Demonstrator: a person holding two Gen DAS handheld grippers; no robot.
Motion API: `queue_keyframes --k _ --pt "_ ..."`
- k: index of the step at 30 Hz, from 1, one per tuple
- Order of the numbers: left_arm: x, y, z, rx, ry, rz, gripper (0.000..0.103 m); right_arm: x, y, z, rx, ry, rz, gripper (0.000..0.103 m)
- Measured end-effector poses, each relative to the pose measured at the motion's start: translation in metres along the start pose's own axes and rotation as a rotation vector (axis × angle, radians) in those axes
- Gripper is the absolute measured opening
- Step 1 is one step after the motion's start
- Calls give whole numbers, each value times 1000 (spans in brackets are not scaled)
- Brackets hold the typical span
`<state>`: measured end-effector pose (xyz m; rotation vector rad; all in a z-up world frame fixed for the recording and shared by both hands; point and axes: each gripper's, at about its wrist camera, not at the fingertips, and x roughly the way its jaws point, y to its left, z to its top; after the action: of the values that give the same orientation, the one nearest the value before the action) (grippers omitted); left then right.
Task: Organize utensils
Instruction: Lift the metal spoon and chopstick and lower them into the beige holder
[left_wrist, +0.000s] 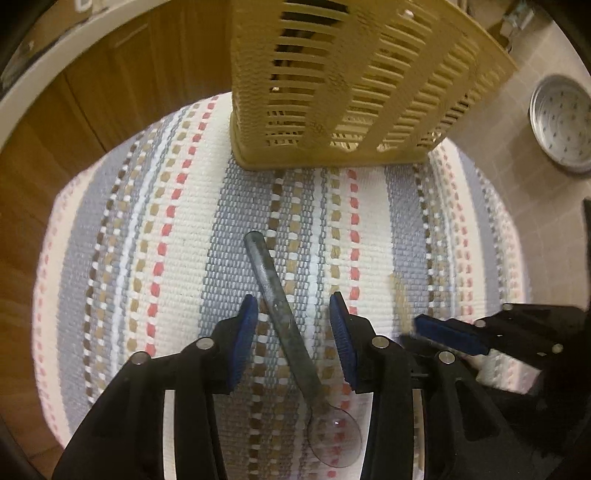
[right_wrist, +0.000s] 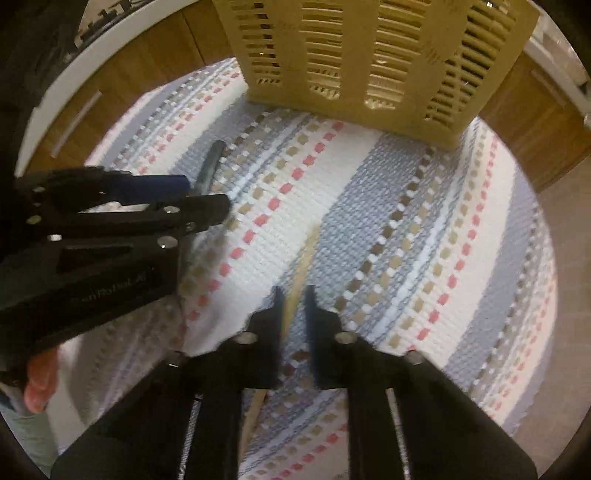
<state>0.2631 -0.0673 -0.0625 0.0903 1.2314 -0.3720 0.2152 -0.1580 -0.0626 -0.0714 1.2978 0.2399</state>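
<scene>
A grey metal spoon lies on the striped woven mat, bowl towards the camera. My left gripper is open, its blue pads on either side of the spoon's handle without touching it. A thin wooden stick lies on the mat in the right wrist view. My right gripper straddles the stick, its jaws narrowly apart around it. The tan slotted utensil basket stands at the mat's far edge; it also shows in the right wrist view. The spoon's handle tip shows beyond the left gripper.
The mat lies on a tiled floor. Wooden cabinet fronts with a white edge stand behind it. A round metal dish sits on the tiles at the right. The right gripper shows low at the right of the left wrist view.
</scene>
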Motion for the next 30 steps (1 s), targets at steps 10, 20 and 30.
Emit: queue_keyframes --k 10,20,30 --pt "0 -15 -7 51 -26 153 11 -2 -6 -17 -21 -40 5 4" --pt "-46 -5 -39 11 -251 -107 10 -59 -24 -50 -46 -255 90 4" --pt "-156 -12 -63 21 -706 -146 10 -135 -38 -70 -39 -573 155 4"
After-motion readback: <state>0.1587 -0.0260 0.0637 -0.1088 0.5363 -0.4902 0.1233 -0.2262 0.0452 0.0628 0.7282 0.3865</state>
